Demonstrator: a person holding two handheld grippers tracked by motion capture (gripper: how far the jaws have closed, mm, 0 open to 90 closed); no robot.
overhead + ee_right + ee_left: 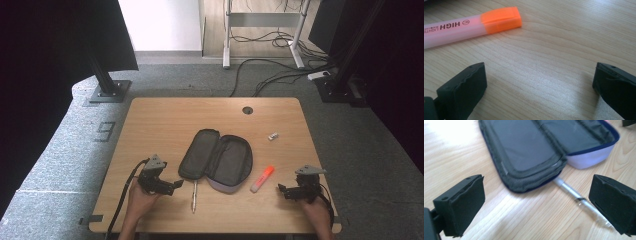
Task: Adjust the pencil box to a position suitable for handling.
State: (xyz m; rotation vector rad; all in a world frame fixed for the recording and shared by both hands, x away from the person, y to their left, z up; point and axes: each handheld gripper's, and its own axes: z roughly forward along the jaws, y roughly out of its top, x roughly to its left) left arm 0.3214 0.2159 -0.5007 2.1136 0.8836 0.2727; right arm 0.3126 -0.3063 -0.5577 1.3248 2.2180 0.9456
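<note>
The pen [194, 194] lies on the wooden counter [165, 120] near its front edge, just right of the left tool [176, 185], with its far end touching the near edge of the open pencil case [216, 159]. In the left tool's view the pen [576, 198] runs silver and clear from under the case's dark mesh edge [529, 157] toward the right-hand jaw; the jaws stand wide apart with bare wood between them, released and gripping nothing. The right tool [284, 190] rests on the counter near the front right corner, its jaws likewise spread over bare wood, empty. Just beyond it lies a highlighter [262, 179] with an orange cap, close beside the case's pale outer wall. In the right tool's view its barrel [471, 25] reads "HIGH LIGHTER", printed upside down. Farther back, well apart from the rest, sits a small white object [272, 136], too small to tell what it is. Behind it is a round cable hole [247, 110] in the counter. On the floor to the left, a mark reads "9" [104, 131].
</note>
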